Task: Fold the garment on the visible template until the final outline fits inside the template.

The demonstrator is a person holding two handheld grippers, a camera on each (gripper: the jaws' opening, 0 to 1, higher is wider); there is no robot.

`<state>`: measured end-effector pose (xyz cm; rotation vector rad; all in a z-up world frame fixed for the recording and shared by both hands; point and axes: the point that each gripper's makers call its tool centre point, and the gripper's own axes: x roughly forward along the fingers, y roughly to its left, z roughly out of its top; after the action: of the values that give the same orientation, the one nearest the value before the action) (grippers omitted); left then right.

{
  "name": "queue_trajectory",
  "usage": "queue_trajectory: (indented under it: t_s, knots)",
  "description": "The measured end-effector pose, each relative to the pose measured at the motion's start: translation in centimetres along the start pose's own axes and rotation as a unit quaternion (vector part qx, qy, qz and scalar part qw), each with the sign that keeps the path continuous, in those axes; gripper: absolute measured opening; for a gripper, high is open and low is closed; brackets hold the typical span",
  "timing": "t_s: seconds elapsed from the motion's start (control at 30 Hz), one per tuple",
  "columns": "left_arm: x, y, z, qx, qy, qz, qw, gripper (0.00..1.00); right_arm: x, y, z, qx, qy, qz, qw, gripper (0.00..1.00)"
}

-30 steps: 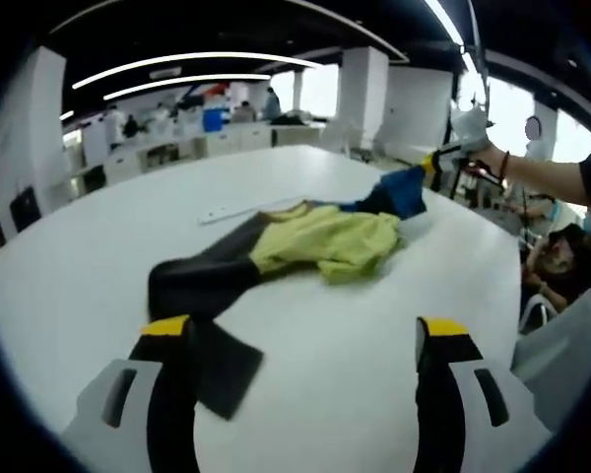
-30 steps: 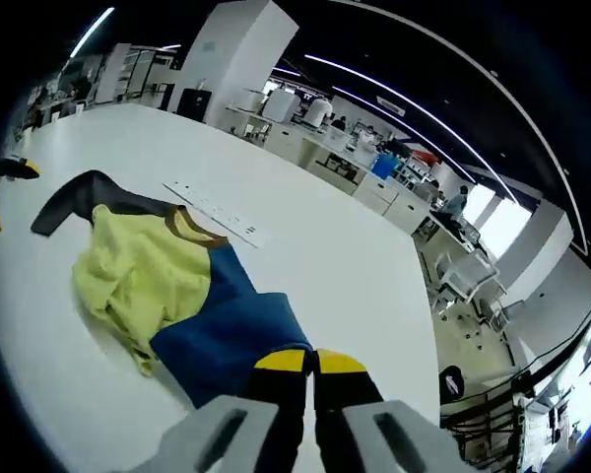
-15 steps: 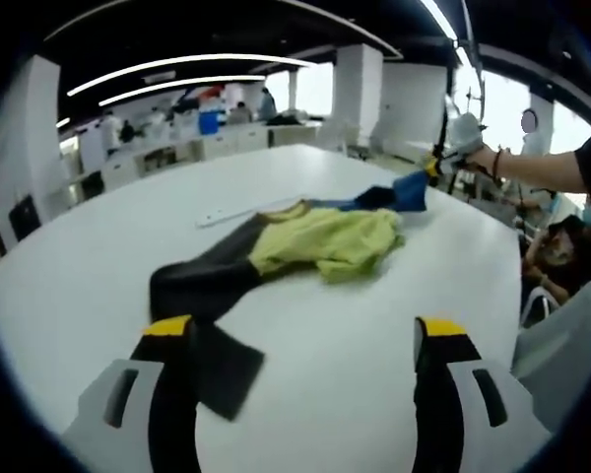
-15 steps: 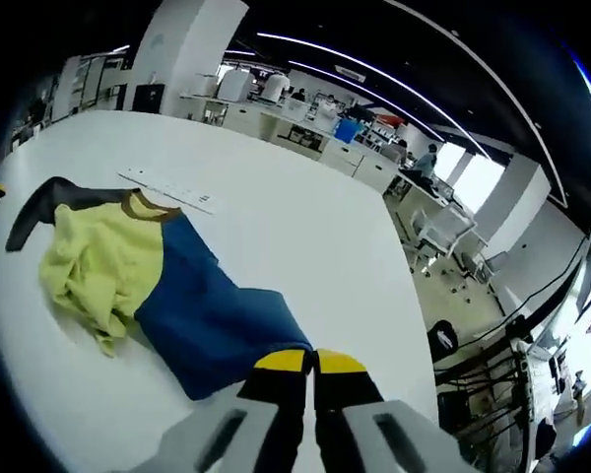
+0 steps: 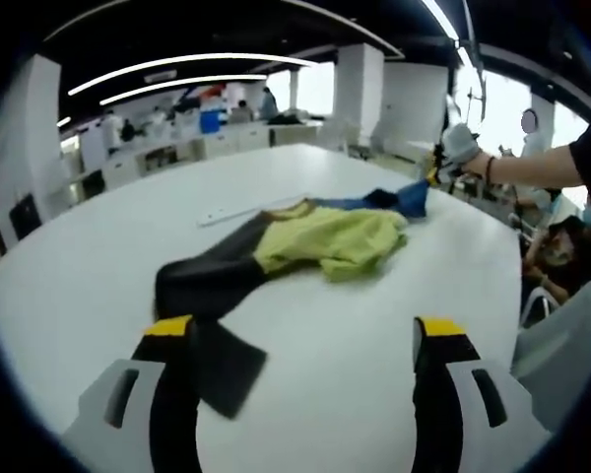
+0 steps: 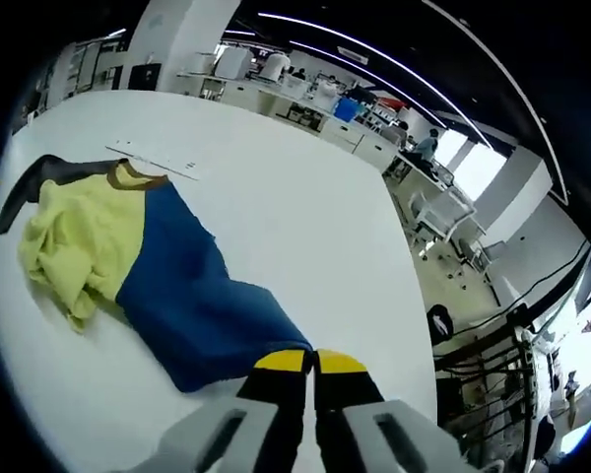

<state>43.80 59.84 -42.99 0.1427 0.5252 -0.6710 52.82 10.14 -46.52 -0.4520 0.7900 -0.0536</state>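
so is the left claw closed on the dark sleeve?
No, the left claw stands wide open, with the dark sleeve lying flat on the white table beside one jaw.

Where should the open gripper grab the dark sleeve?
Grip the dark sleeve at its flat, loose end, which lies between the left gripper's open jaws. Come in low from the near side; that end lies flat on the white table.

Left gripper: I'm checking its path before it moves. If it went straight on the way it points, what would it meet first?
Probably bare table between its open jaws, then the garment, likely its yellow middle. The dark sleeve lies by the left jaw. Depth is hard to judge.
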Motion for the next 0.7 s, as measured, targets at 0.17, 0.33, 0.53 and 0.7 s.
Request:
queue_trajectory:
  t_s: [0.17, 0.33, 0.53, 0.7]
  knots:
    - [0.1, -0.2, -0.2, -0.001, 0.003, -0.003, 1.0, 0.85, 0.4, 0.6, -1.3, 0.001, 0.013, 0.016, 0.9998, 0.0]
    - [0.2, -0.3, 0.0, -0.001, 0.001, -0.005, 1.0, 0.85, -0.2, 0.8, -1.2, -0.006, 0.007, 0.033, 0.9994, 0.24]
    - [0.8, -0.8, 0.7, 0.002, -0.003, -0.01, 0.9999, 0.83, -2.2, 1.5, 0.3, 0.02, -0.025, 0.052, 0.9981, 0.47]
    - [1.6, -1.6, 1.4, 0.007, -0.011, -0.017, 0.9998, 0.79, -4.2, 4.3, 1.5, 0.013, -0.053, 0.096, 0.9939, 0.51]
